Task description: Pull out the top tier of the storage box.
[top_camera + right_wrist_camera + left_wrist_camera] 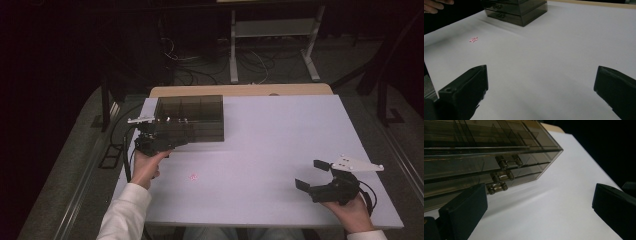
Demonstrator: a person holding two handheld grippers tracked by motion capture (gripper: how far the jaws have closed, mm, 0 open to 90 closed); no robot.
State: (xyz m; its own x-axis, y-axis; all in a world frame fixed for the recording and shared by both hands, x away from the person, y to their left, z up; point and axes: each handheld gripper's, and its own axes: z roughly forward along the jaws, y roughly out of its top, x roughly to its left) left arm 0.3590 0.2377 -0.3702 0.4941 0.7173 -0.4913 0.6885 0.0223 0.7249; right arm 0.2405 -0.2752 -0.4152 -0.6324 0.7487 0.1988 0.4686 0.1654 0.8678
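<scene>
A smoky see-through drawer box (190,119) stands toward the far left of the white worktop (280,145). In the high view, its top is split into open compartments, and its front faces the person's side. The left hand-held gripper (160,140) is held right up against the front left corner of the box, low down, with the person's left hand (146,167) and white sleeve (125,212) behind it.

In the left gripper view, that gripper's two black jaws are spread wide, with bare worktop between them and nothing pinched. The box front runs slantwise across the upper left of that view, and three small clear drawer handles (500,177) sit one under the other on its stacked drawers. The lowest handle lies just beside the tip of the jaw on the left of that view; whether they touch cannot be told.

The right hand-held gripper (312,175) rests near the front right corner of the worktop, well apart from the box, held by the right hand (352,212). Its jaws are also spread wide and hold nothing, as the right gripper view shows.

A small pink star (193,176) lies flat on the worktop, in front of the box, between the two grippers and nearer the left one.
</scene>
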